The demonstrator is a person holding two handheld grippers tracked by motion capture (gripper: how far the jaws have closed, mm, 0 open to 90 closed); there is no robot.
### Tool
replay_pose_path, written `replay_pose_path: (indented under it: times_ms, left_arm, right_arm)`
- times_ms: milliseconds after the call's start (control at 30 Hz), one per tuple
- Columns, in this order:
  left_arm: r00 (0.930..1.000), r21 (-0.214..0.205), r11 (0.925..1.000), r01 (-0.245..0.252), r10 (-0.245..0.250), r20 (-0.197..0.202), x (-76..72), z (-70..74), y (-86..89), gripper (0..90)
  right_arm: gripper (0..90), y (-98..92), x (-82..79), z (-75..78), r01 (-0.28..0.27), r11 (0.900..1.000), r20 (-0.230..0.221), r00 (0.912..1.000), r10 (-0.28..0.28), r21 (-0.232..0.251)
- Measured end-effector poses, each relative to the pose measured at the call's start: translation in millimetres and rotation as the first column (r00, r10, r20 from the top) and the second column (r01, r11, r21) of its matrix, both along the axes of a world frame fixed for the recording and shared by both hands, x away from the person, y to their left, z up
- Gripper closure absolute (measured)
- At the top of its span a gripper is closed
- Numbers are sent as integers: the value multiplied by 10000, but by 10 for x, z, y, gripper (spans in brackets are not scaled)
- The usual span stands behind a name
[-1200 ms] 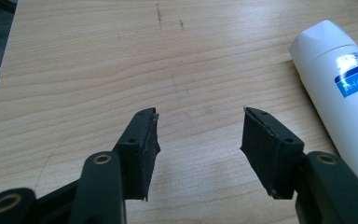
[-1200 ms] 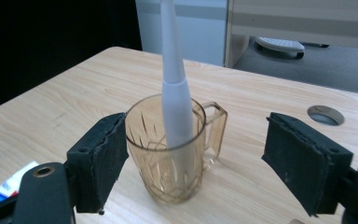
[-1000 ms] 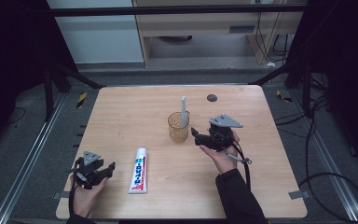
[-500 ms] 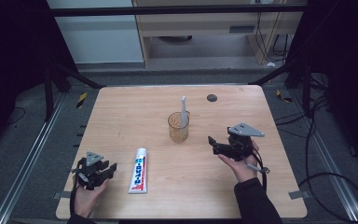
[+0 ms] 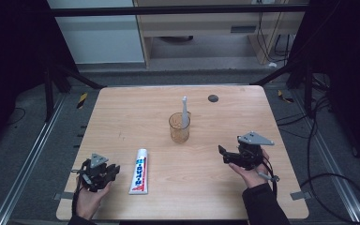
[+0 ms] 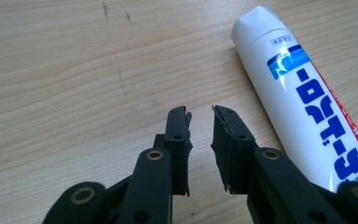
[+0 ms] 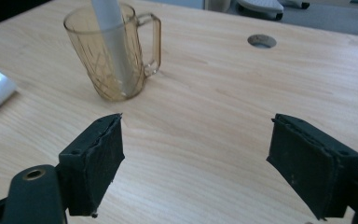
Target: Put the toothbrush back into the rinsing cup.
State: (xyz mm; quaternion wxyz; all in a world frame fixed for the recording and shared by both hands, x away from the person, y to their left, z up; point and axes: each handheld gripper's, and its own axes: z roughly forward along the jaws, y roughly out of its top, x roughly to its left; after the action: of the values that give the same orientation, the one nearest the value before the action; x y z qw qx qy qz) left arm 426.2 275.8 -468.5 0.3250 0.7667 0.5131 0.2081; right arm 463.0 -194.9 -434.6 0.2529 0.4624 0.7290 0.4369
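Mug: amber glass mug [image 5: 179,127] stands mid-table, white stick [image 5: 184,111] upright inside, ahead-left of my right claw [image 5: 222,153].
Right claw: jaws wide apart, empty.
Left claw [image 6: 200,122]: jaws narrowly parted, empty.
Toothpaste tube [image 5: 139,170]: flat, just right of my left claw.

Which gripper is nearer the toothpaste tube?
Left. The left gripper sits just beside the toothpaste tube, jaws slightly apart; the right gripper is across the table, jaws wide open, facing the glass mug.
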Motion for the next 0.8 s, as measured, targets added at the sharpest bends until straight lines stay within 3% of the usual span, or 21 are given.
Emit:
replay_pose_path:
  times_ms: [233, 367, 533, 767, 800]
  left_arm:
    - [9985, 51, 9990, 445, -444, -315, -16, -12, -68, 836]
    - [9938, 125, 9957, 922, -913, -634, -45, -29, -140, 893]
    - [9857, 48, 9903, 1386, -1375, -975, -107, -39, -219, 896]
    - [9661, 176, 9776, 2100, -2047, -1577, -144, -93, -329, 897]
    - [9660, 279, 9768, 2125, -2056, -1568, -150, -95, -343, 897]
  right_arm:
    - [193, -81, -45, -128, -10, 9992, -360, 9993, -5, -403]
    - [193, -136, -66, -182, 29, 9986, -477, 9988, -55, -537]
    - [190, -212, -103, -225, 151, 9983, -583, 9981, -184, -572]
    - [185, -303, -176, -283, 341, 9976, -745, 9965, -385, -597]
    - [185, -312, -180, -285, 347, 9976, -730, 9966, -391, -604]
